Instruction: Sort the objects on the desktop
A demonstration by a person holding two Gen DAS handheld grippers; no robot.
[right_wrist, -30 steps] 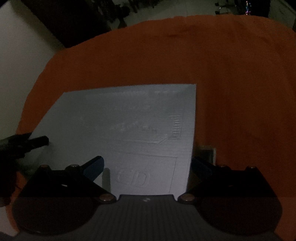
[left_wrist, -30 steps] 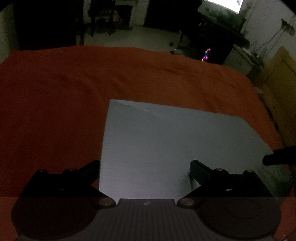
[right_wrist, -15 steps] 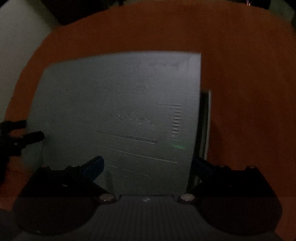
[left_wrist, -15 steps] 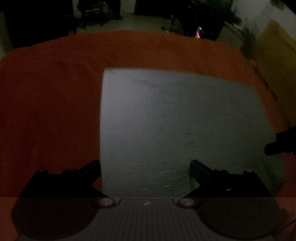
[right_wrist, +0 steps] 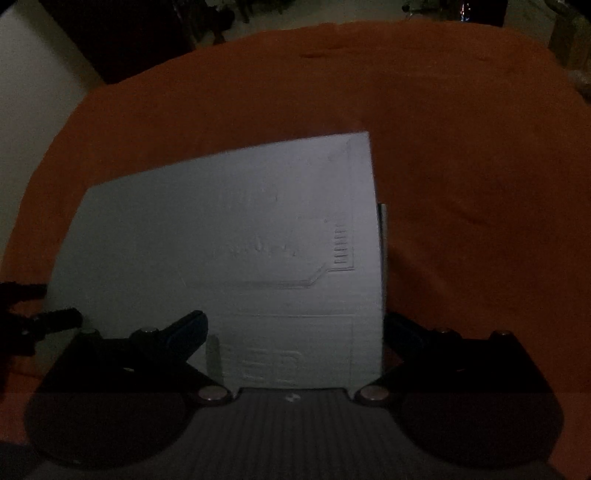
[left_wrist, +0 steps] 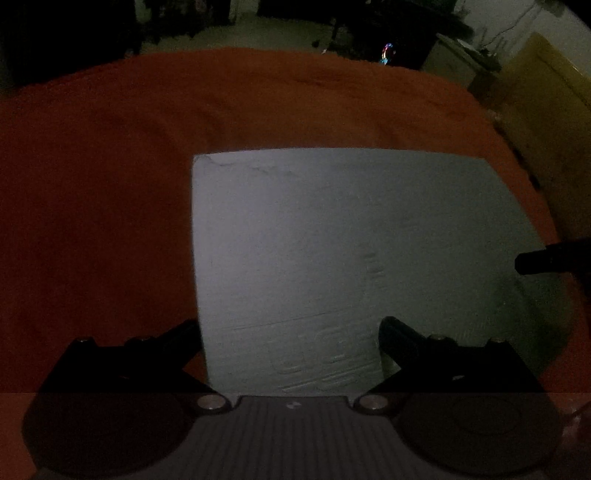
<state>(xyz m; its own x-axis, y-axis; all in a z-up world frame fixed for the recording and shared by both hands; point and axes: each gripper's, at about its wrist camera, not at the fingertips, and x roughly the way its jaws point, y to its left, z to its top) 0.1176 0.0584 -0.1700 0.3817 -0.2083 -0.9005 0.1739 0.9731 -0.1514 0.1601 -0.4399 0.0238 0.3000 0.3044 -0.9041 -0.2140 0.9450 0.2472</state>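
Observation:
A flat pale grey sheet (left_wrist: 332, 258) with faint embossed marks lies on the orange cloth (left_wrist: 110, 184). My left gripper (left_wrist: 290, 334) is open, with its jaws astride the sheet's near left edge. In the right wrist view the same sheet (right_wrist: 240, 240) fills the middle. My right gripper (right_wrist: 293, 328) is open, with its jaws astride the sheet's near right edge. A thin strip (right_wrist: 382, 236) shows just under that right edge. A fingertip of the right gripper (left_wrist: 546, 258) pokes in at the right of the left wrist view. The left gripper's fingers (right_wrist: 48, 321) show at the far left of the right wrist view.
The orange cloth (right_wrist: 480, 184) covers the whole table and drops off at its far edge. A dark room with furniture (left_wrist: 388, 26) lies beyond. A yellowish wooden panel (left_wrist: 546, 110) stands at the right. The light is dim.
Both views tipped down toward the sheet half a second ago and have tilted back up. The sheet now looks smaller and farther. Both grippers stay open at its near edges.

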